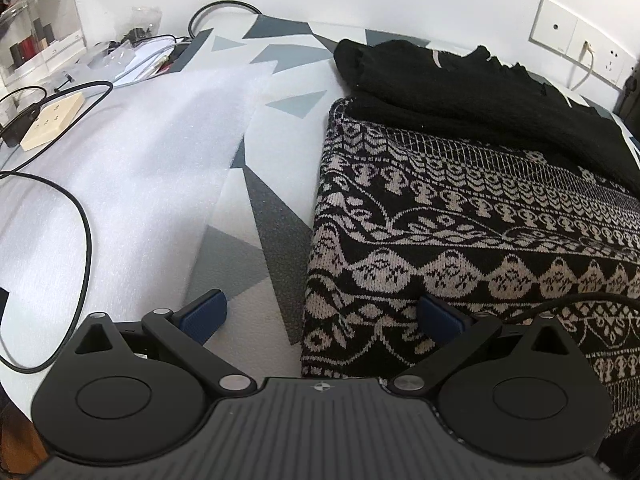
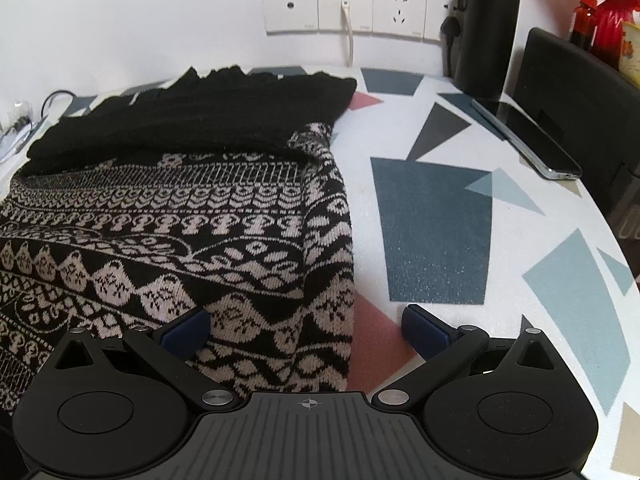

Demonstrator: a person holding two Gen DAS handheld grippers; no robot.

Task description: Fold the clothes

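A patterned sweater (image 1: 460,216) in black and cream is lying flat on the bench (image 2: 432,216), folded into a rectangle, with its far part under a black knit (image 1: 480,92) that is lying across it. In the right wrist view the same sweater (image 2: 168,232) is filling the left half, and its right edge is making a thick fold running from near to far.

The left gripper (image 1: 322,316) is hovering at the near left corner of the sweater with its fingers (image 1: 204,314) standing wide apart: the left one is over the bench cloth, the right one is just at the knit edge. The right gripper (image 2: 306,330) is hovering at the near right corner, fingers (image 2: 186,330) also wide apart, the left one over the sweater and the right one over the cloth. Neither is holding anything.

The bench is wearing a cloth with grey, blue and pink shapes. To the left a white foam sheet (image 1: 132,168) is lying, with black cables (image 1: 80,216) and a power strip (image 1: 52,120) on it. To the right a phone (image 2: 528,140) is lying near a black bottle (image 2: 486,28). Wall sockets (image 2: 360,8) are sitting on the far wall.
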